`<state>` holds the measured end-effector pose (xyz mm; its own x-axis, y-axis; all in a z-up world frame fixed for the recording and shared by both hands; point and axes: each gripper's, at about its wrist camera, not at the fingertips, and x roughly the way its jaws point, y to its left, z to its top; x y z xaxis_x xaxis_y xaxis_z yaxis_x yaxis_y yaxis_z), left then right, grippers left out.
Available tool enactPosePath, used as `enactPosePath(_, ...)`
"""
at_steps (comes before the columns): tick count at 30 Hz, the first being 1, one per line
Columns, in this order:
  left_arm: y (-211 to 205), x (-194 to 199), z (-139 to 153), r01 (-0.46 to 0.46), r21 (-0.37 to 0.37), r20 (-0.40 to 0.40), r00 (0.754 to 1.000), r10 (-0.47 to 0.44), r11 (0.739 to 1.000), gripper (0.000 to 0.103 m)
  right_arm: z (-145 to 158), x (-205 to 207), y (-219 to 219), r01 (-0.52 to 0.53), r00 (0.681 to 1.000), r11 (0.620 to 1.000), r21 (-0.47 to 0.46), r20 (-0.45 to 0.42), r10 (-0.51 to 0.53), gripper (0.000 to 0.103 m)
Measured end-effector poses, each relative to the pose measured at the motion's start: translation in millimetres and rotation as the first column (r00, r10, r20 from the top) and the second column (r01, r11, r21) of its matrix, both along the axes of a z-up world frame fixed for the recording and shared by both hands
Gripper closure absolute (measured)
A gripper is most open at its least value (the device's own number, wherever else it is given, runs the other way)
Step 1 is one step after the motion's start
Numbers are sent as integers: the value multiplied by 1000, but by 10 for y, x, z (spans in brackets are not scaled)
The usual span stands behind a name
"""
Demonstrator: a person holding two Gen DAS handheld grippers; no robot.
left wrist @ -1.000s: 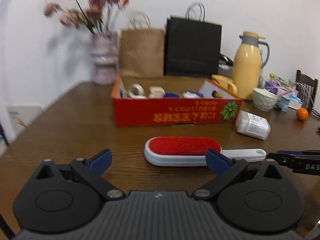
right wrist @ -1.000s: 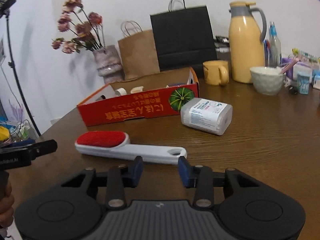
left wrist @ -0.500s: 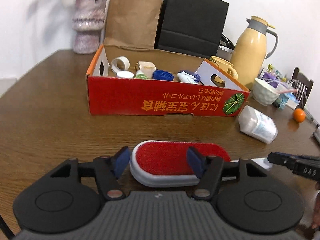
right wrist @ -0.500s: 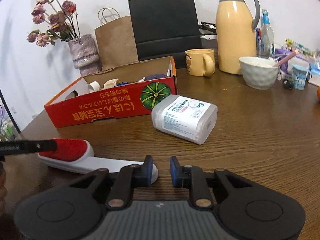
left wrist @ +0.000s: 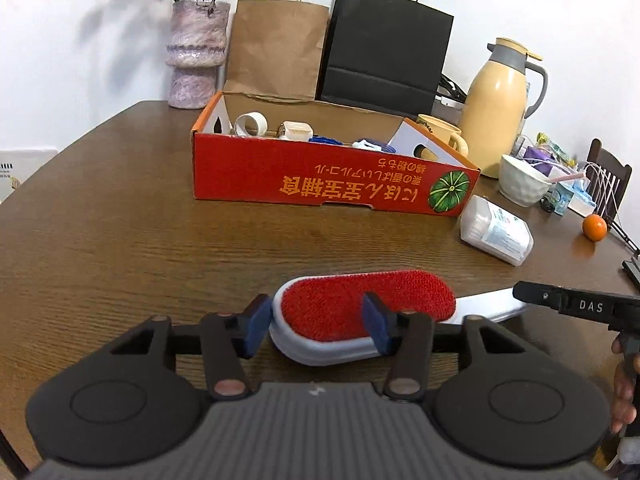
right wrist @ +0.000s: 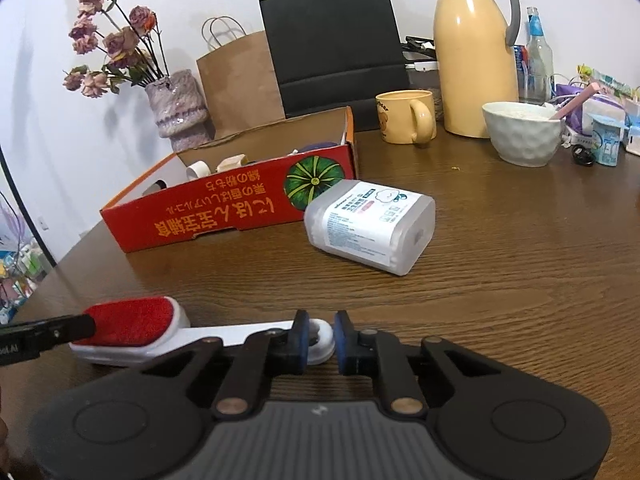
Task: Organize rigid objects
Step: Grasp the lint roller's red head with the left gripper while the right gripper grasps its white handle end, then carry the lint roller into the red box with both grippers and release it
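On the table [left wrist: 120,240], the lint brush [left wrist: 360,312] lies crosswise, handle rightward; left gripper [left wrist: 316,328] clamps its head, right gripper [right wrist: 320,340] has just been closing onto its handle end.

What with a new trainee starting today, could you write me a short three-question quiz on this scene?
1. True or false: the white container lies on its side outside the red box.
2. Which part of the lint brush sits between the pads of the right gripper? A: the red head. B: the end of the white handle. C: no part.
3. What colour is the mug behind the red box?

Key: 1 true. 2 B; its jaws have just been closing on that end. 3 yellow.
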<state>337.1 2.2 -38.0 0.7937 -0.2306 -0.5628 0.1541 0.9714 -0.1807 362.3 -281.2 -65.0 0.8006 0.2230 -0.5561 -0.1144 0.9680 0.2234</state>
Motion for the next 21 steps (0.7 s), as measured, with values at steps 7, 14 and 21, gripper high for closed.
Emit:
enactPosePath(7,-54,79,-106,19,-39,2,1000,-19,999,21,-4,29,-49,-19,1000,999,36,-15,19,89)
enactPosePath(14,85,21,-30,-21,-59,42,999,24,998,40,5,31,-5,-19,1000,999,49,-20,20,91)
enactPosePath(21,255,33,202,-69,-116,82,994,79,991,44,264,29,135,-32,998,999,43,50,30,91)
